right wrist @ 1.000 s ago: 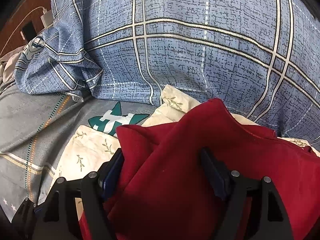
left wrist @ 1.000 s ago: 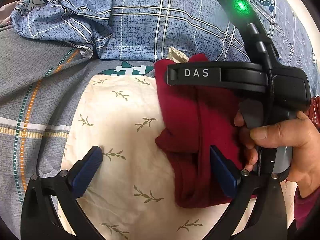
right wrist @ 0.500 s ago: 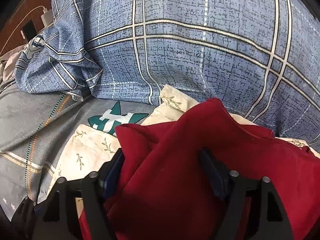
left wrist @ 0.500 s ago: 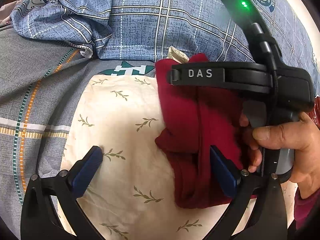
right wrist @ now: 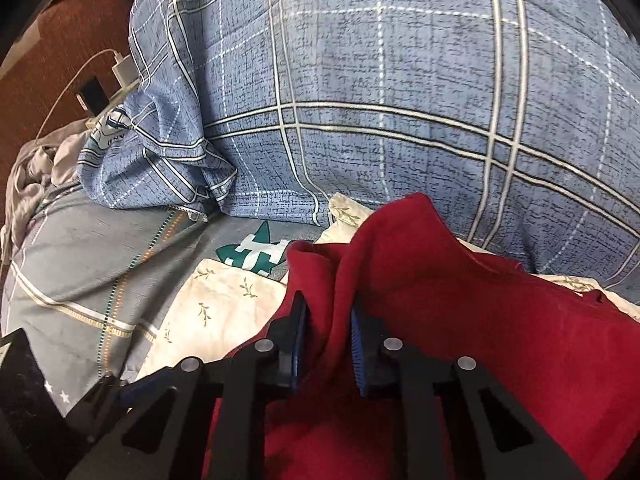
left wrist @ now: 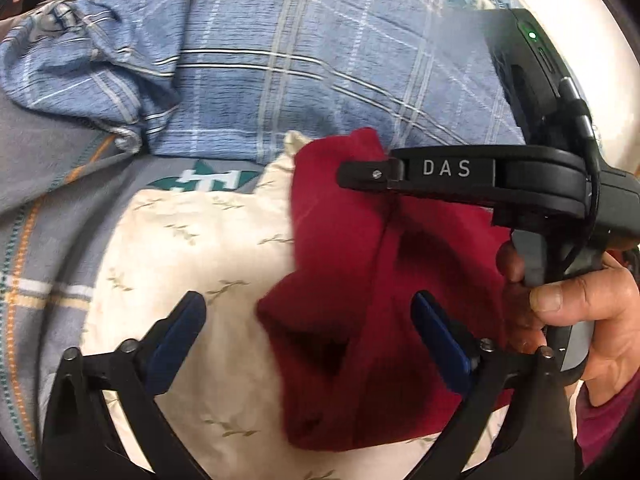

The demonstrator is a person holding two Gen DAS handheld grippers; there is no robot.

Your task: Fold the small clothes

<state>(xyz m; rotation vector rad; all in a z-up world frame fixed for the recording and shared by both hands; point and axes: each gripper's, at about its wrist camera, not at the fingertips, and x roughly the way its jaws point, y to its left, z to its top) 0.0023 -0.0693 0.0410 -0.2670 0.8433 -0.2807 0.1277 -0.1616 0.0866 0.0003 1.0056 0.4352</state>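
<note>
Right wrist view: one red garment (right wrist: 460, 320) lies bunched on one cream, leaf-printed pillow (right wrist: 216, 312). The right gripper (right wrist: 327, 324) has its two blue-padded fingers (right wrist: 298, 340) drawn close together, pinching a raised fold of the red cloth between them. Behind stands one large blue plaid pillow (right wrist: 400, 100), with a crumpled piece of the same plaid cloth to its left. One white charger (right wrist: 124, 72) with its cable sits at the far left, beside a small dark device.

Left wrist view: the left gripper (left wrist: 308, 328) has its two blue pads wide apart — one over the cream pillow (left wrist: 192, 248), the other over the red garment (left wrist: 360, 280). Nothing is between them but the surfaces below; contact cannot be told. The black "DAS" body of the right gripper (left wrist: 460, 176) crosses the garment's upper edge, held by one bare hand (left wrist: 580, 312). One grey striped bedsheet (left wrist: 48, 208) lies beneath everything.
</note>
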